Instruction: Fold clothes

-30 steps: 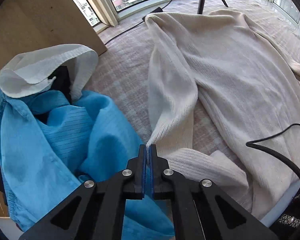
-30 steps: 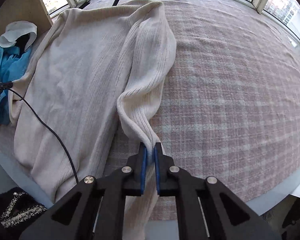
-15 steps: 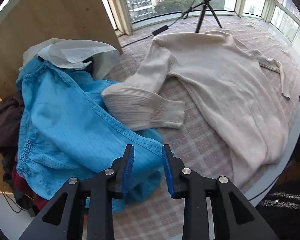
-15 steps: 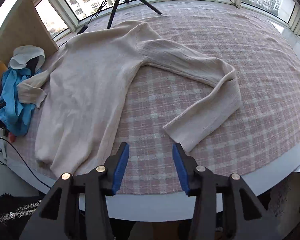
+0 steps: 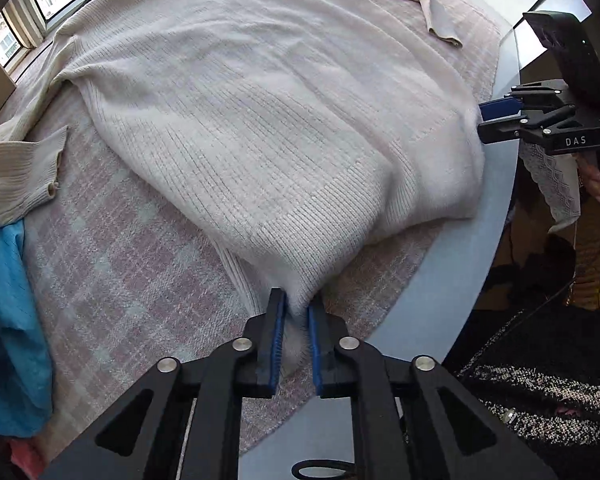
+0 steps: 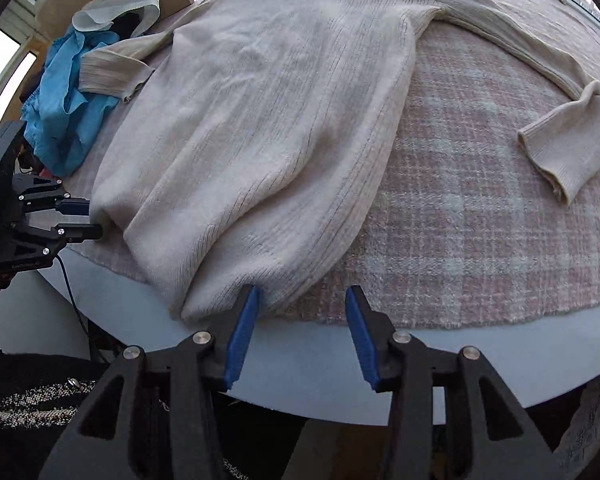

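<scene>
left gripper: jaws nearly together, clamped on hem corner of cream ribbed knit sweater | right gripper: jaws wide apart, left pad touching other hem corner | sweater spread on pink plaid-covered bench | blue garment beside sweater's cuff, cut off in left view.

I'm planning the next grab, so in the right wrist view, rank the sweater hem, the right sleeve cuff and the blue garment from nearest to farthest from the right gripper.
1. Sweater hem, touching the left finger of the right gripper.
2. Right sleeve cuff, farther off to the right, on the plaid cloth.
3. Blue garment, far left, by the other cuff.
</scene>
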The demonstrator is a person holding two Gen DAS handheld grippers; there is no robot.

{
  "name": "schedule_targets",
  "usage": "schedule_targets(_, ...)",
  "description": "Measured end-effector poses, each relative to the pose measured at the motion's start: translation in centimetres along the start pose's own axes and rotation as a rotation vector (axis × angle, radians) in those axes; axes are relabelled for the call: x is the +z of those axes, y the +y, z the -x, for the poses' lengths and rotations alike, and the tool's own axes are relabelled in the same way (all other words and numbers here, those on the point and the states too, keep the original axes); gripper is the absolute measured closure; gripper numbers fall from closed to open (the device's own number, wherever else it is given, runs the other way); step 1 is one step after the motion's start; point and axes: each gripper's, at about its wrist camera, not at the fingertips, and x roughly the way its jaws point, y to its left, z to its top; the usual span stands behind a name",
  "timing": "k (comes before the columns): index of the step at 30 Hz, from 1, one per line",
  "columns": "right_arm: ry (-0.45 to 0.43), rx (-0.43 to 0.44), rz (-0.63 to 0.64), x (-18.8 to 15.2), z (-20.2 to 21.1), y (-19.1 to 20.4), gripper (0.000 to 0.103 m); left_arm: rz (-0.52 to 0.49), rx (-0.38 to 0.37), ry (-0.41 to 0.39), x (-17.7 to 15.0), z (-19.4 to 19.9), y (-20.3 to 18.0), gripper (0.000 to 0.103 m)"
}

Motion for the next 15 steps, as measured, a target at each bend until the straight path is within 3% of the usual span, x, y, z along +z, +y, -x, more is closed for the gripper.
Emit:
schedule_targets(1, -0.007, 0.007, 0.020, 0.2, -0.2, 0.5, 0.060, -0.002, -0.010, -0.006, 0.1, 0.4, 0.1, 0.097)
schedule_targets(2, -0.011, 0.019, 0.038, 0.4, -0.3, 1.0, 0.081, -0.006, -0.013, -0.016, 0.1, 0.9, 0.1, 0.098)
schedule_targets(3, -0.008, 0.033, 0.042, 0.7, -0.4, 1.2, 0.093, -0.011, -0.009, -0.027, 0.2, 1.6, 0.1, 0.098)
schedule_targets(4, -0.003, 0.047, 0.041, 1.0, -0.4, 1.4, 0.097, -0.013, -0.015, -0.040, 0.2, 2.6, 0.1, 0.098)
schedule_targets(10, -0.064, 0.068, -0.008, 2.4, 6.7, -0.1, 0.097, 0.066, -0.116, -0.143, -1.0, 10.9, 2.2, 0.100)
schedule_targets(12, -0.095, 0.066, -0.037, 2.6, 9.9, -1.1, 0.097, 0.085, -0.154, -0.119, -2.0, 11.3, 2.3, 0.097)
schedule_targets(14, -0.049, -0.024, -0.056, 2.2, 10.5, -2.6, 0.095, 0.066, -0.154, -0.050, -3.2, 9.9, 2.0, 0.086)
schedule_targets(15, -0.003, -0.066, -0.072, 1.7, 10.2, -3.6, 0.094, 0.051, -0.150, -0.011, -3.8, 9.1, 1.9, 0.085)
